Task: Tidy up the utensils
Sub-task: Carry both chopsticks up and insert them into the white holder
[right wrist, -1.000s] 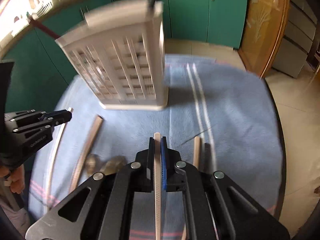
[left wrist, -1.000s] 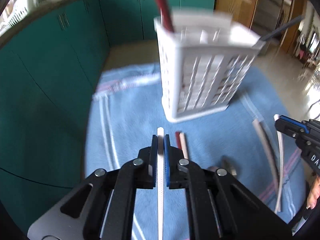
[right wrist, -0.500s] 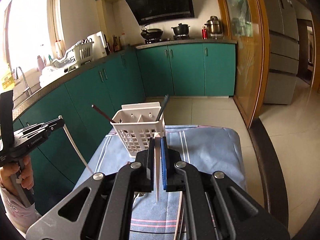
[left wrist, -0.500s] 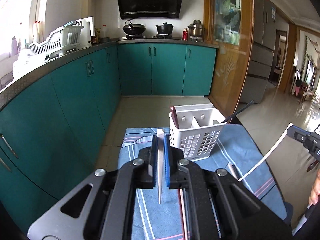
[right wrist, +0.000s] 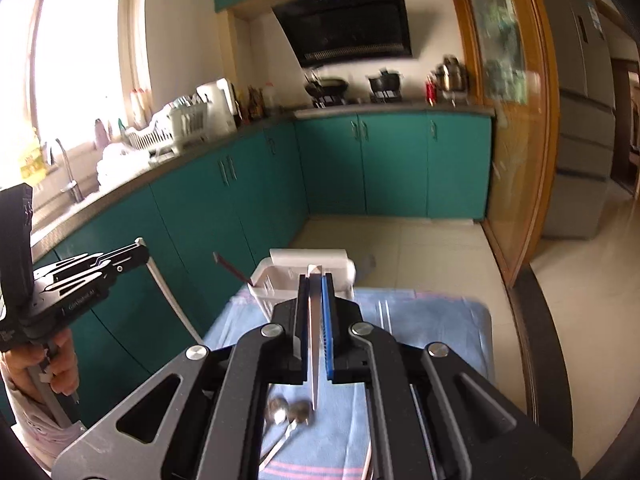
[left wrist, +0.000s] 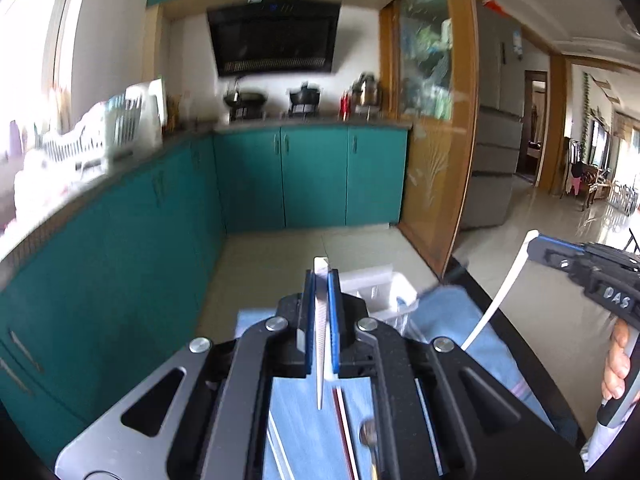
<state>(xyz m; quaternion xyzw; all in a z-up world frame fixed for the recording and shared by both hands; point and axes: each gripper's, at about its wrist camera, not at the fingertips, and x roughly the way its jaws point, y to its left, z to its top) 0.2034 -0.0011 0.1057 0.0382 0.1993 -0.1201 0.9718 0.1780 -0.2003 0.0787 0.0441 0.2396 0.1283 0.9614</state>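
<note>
My left gripper [left wrist: 321, 276] is shut on a white chopstick [left wrist: 320, 352] that hangs point-down between its blue pads. My right gripper [right wrist: 315, 277] is shut the same way on a pale chopstick [right wrist: 313, 344]. Each gripper shows in the other's view: the right gripper [left wrist: 535, 243] with its chopstick [left wrist: 496, 304] slanting down, the left gripper [right wrist: 139, 249] with its chopstick [right wrist: 172, 304]. Both are raised above the table, short of the white slotted utensil basket [right wrist: 280, 272] [left wrist: 388, 288], which holds a dark red chopstick [right wrist: 232, 269].
The basket stands on a blue striped cloth [right wrist: 424, 312] [left wrist: 452, 320]. Two spoons [right wrist: 286, 412] and more chopsticks, one of them red [left wrist: 344, 424], lie on it under the grippers. Teal cabinets [right wrist: 224, 216] run along the left and back. A person's hands [left wrist: 616, 368] hold the handles.
Both grippers have risen and tilted up from just above the cloth, each lifting its chopstick. The basket has dropped from large and close to small and low in both views.
</note>
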